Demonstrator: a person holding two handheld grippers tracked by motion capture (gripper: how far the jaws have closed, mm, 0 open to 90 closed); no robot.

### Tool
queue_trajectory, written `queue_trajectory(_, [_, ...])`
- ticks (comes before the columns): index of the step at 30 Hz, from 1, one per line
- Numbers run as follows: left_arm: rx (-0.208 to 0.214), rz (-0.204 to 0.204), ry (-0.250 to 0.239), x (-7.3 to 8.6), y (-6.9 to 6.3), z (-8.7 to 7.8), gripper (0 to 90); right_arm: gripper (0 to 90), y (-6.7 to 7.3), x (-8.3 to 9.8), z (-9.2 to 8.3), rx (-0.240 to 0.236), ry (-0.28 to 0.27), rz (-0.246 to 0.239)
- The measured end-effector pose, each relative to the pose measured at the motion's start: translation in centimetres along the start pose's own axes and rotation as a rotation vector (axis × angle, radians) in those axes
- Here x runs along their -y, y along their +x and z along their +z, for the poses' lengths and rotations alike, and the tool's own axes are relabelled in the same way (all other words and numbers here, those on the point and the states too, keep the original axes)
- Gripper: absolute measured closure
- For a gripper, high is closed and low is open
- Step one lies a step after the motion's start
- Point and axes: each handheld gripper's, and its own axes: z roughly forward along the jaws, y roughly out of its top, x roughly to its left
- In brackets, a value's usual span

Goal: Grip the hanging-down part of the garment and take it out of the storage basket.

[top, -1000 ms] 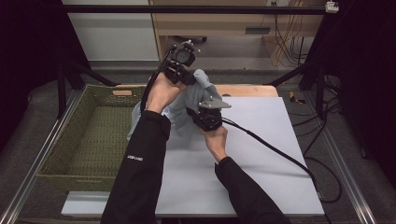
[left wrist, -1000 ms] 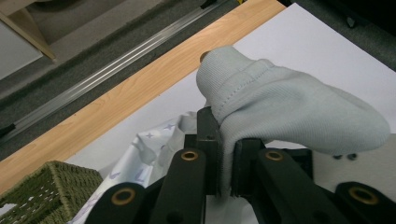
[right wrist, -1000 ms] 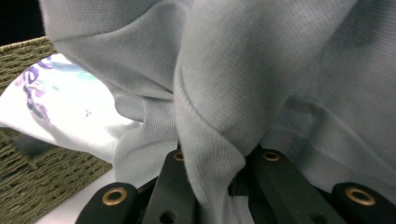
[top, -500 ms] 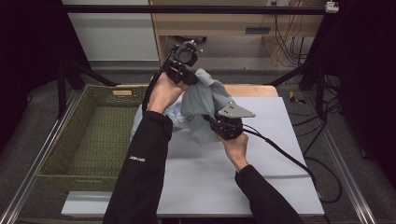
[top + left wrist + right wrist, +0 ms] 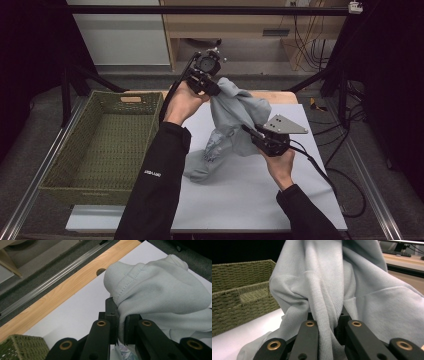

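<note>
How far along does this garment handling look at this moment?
Done: the light grey sweatshirt is gripped at two places, the left gripper holding it high, the right gripper clamped lower. In hand: both are holding it up between them, its lower end trailing on the white table. Left: the woven basket holds nothing visible, and no folds show.

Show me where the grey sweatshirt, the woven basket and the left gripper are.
grey sweatshirt [image 5: 235, 112]: high view, lifted upper fold.
woven basket [image 5: 102, 187]: high view, near wall.
left gripper [image 5: 121, 327]: left gripper view, between its fingertips.
</note>
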Motion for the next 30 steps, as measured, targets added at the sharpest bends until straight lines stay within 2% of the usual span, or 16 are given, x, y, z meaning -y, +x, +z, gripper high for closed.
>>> queue_trajectory(3, [0.011,0.006,0.001,-0.1,-0.4,0.2,83.8,82.4,0.2,0.6,-0.1,-0.009,0.014,-0.004])
queue_trajectory(5, [0.011,0.018,0.005,-0.1,-0.6,0.3,83.8,76.0,0.4,1.1,-0.1,-0.017,0.009,-0.009])
queue_trajectory(6, [0.011,0.018,0.005,-0.1,-0.6,0.3,83.8,76.0,0.4,1.1,-0.1,-0.017,0.009,-0.009])
queue_trajectory(7, [0.015,0.017,0.0,-0.1,-0.7,0.4,83.8,65.9,0.6,1.6,-0.1,-0.025,-0.001,0.004])
queue_trajectory(8, [0.015,0.017,0.0,-0.1,-0.7,0.4,83.8,65.9,0.6,1.6,-0.1,-0.025,-0.001,0.004])
queue_trajectory(9, [0.014,0.016,-0.002,-0.1,-0.8,0.4,83.7,51.9,0.7,2.0,-0.3,-0.04,-0.021,0.008])
queue_trajectory(11, [0.019,0.024,0.005,-0.1,-0.9,0.5,83.7,33.2,0.8,2.3,-0.8,-0.031,-0.073,0.017])
queue_trajectory(15, [0.023,0.034,0.006,0.0,-1.3,1.1,83.7,13.6,0.6,2.4,-2.0,0.0,-0.098,0.047])
queue_trajectory(16, [0.023,0.034,0.006,0.0,-1.3,1.1,83.7,13.6,0.6,2.4,-2.0,0.0,-0.098,0.047])
queue_trajectory(20, [0.035,0.042,0.017,0.8,-1.3,2.0,83.7,4.5,0.0,3.1,-3.1,0.036,-0.105,0.096])
queue_trajectory(24, [0.048,0.032,0.017,1.4,-1.2,2.3,83.7,2.9,-0.4,3.7,-3.6,0.032,-0.098,0.097])
queue_trajectory(25, [0.05,0.029,0.011,1.6,-1.2,2.4,83.7,2.2,-0.3,3.9,-3.8,0.028,-0.095,0.119])
queue_trajectory(26, [0.053,0.026,0.006,1.8,-1.1,2.5,83.7,2.1,-0.5,4.2,-4.0,0.037,-0.096,0.097])
queue_trajectory(27, [0.064,0.019,-0.007,2.2,-1.2,2.7,83.6,1.7,-0.5,4.6,-4.4,0.029,-0.094,0.118])
queue_trajectory(29, [0.069,0.018,-0.012,2.4,-1.2,2.7,83.6,1.5,-0.7,4.8,-4.5,0.038,-0.093,0.107])
queue_trajectory(30, [0.078,0.032,-0.012,2.9,-1.2,2.9,83.6,0.8,-0.7,5.1,-4.7,0.035,-0.093,0.109])
